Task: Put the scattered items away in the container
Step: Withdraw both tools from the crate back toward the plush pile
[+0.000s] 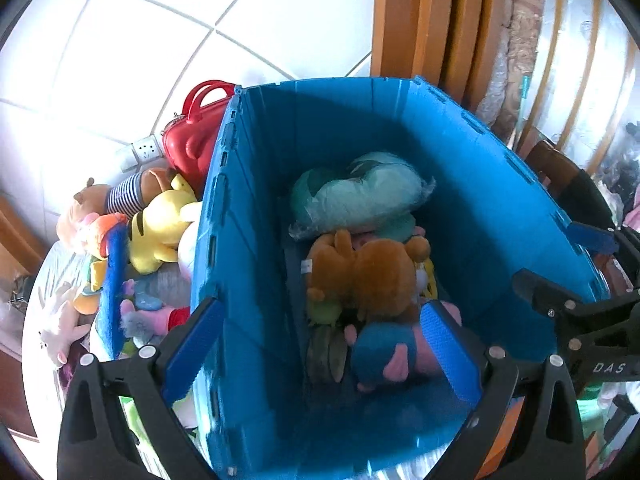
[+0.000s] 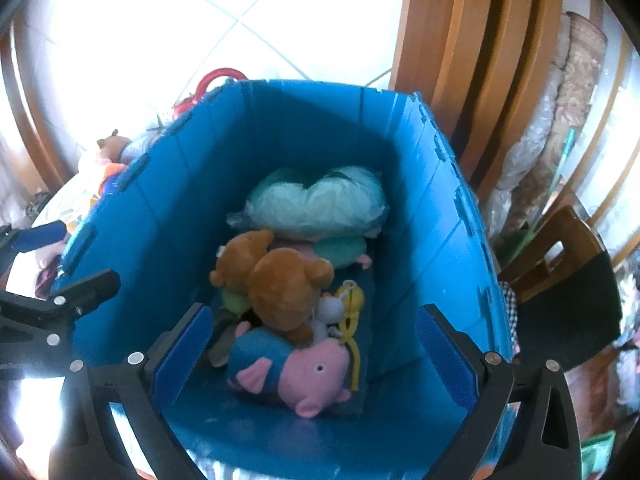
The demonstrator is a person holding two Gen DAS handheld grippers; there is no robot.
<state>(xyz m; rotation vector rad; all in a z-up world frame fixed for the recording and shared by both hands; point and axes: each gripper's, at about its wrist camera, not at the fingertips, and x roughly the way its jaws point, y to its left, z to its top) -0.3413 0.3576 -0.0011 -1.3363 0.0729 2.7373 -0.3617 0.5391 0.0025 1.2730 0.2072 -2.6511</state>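
Both the left hand-held gripper [image 1: 320,344] and right hand-held gripper [image 2: 316,356] hang wide and empty over the blue container [image 1: 256,216]; next, reach toward nine o'clock for the scattered plush toys [image 1: 160,224].

The bear [image 2: 280,288] covers most of a green toy [image 2: 236,302] and the white toy [image 2: 330,312] beside it; what either is cannot be told. Under the bagged teal pillow [image 2: 320,204], a pale green cushion [image 2: 340,250] shows only at its edge. In the left view the bin [image 1: 248,240] wall cuts off the yellow plush [image 1: 158,228] and the heap [image 1: 100,280] behind it. Glare washes out the tiles [image 2: 160,32]. The pig [image 2: 296,368] is slightly blurred.
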